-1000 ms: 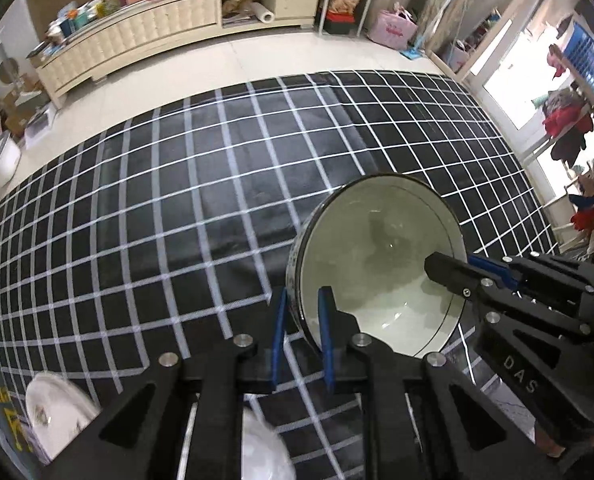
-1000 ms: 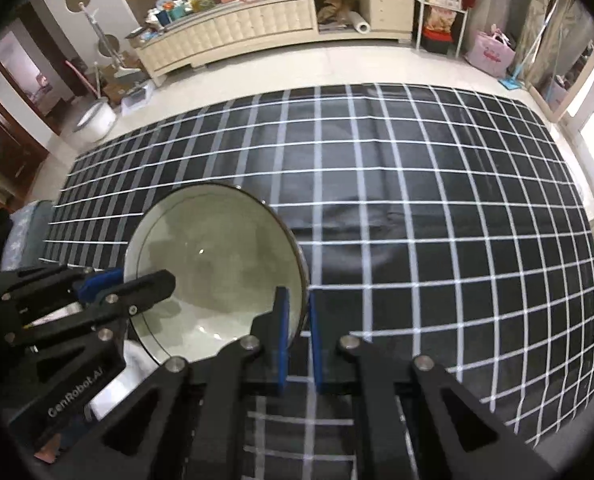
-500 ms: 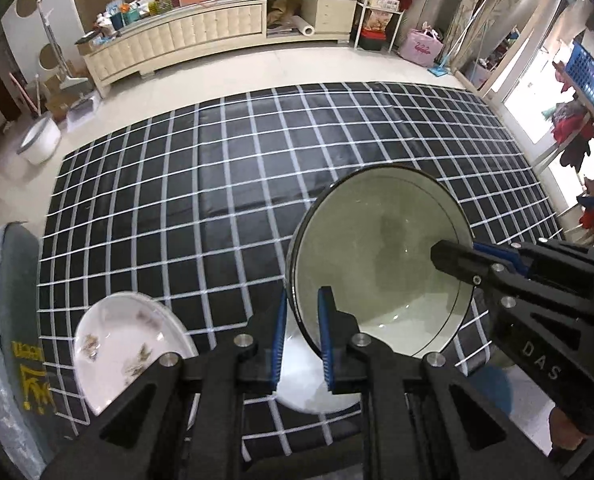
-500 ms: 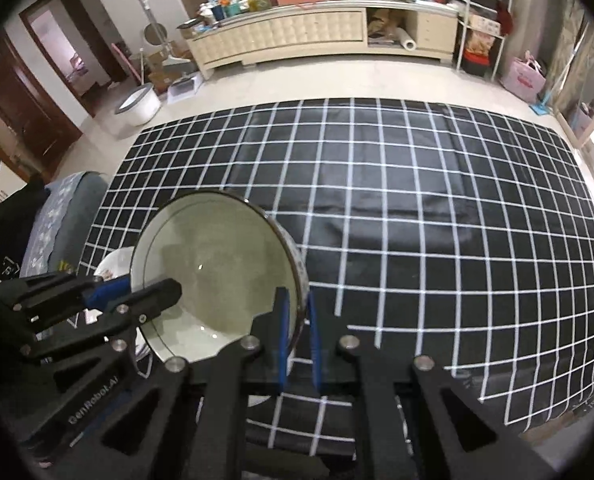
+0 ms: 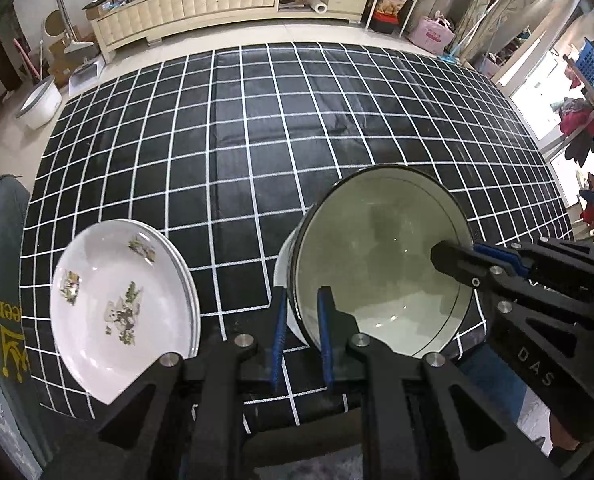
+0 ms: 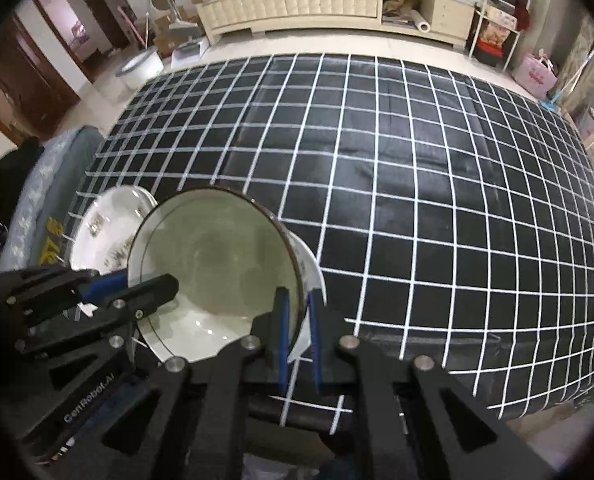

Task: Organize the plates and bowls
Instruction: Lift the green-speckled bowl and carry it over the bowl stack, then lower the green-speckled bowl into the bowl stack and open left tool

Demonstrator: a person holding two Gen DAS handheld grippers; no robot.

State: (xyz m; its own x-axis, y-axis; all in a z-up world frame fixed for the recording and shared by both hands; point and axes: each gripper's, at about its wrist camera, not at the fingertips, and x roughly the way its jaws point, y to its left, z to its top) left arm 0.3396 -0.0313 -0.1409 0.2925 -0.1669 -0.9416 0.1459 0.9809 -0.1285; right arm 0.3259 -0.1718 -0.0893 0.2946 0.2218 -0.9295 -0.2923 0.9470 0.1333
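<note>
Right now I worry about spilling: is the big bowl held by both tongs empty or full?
Empty. The large white dark-rimmed bowl shows a bare glossy inside in both views, clamped at opposite rims by the left tongs and right tongs.

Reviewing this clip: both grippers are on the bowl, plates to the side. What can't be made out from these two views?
- Underside of the bowl and whether it touches the tablecloth: hidden by its own wall, both views.
- How many plates are stacked: only rim edges show, left wrist view; the bowl and left gripper cover them in the right wrist view.
- Plate pattern: too small.
</note>
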